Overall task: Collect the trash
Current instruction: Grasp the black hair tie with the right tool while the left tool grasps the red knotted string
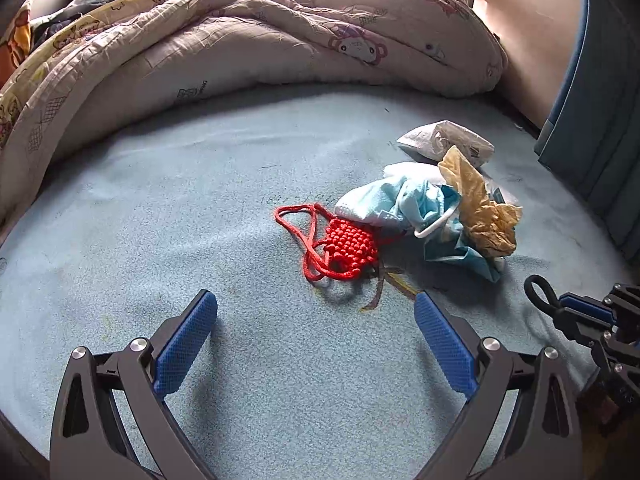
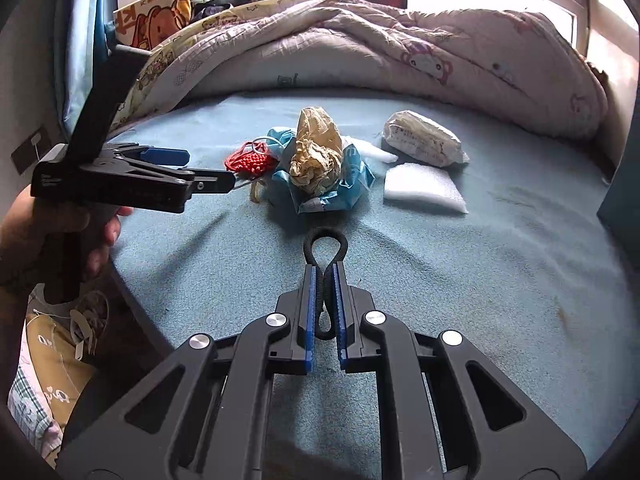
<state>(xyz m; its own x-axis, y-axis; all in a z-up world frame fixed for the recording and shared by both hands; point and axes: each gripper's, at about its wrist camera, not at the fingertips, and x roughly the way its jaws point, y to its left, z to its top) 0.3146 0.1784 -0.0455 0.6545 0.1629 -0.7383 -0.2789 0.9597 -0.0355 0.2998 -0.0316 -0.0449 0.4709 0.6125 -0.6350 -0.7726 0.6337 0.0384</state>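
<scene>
A small pile of trash lies on the light blue bed sheet [image 2: 500,280]: a red knotted cord piece [image 1: 348,248] [image 2: 250,160], crumpled blue masks and wrapper [image 1: 400,204] [image 2: 352,184], and a yellowish crumpled bag [image 1: 480,208] [image 2: 316,152]. My left gripper [image 1: 316,300] [image 2: 204,170] is open and hovers just short of the red cord piece, with nothing between its pads. My right gripper [image 2: 325,266] [image 1: 560,306] is shut on a black elastic loop [image 2: 325,240] [image 1: 538,290], which sticks out past its tips just in front of the pile.
A white foam pad [image 2: 420,188] and a white printed packet [image 2: 420,144] [image 1: 448,142] lie right of the pile. A bunched quilt [image 1: 240,48] fills the far side of the bed. A blue curtain [image 1: 592,140] hangs at the right. A hand [image 2: 60,232] holds the left gripper beyond the bed's edge.
</scene>
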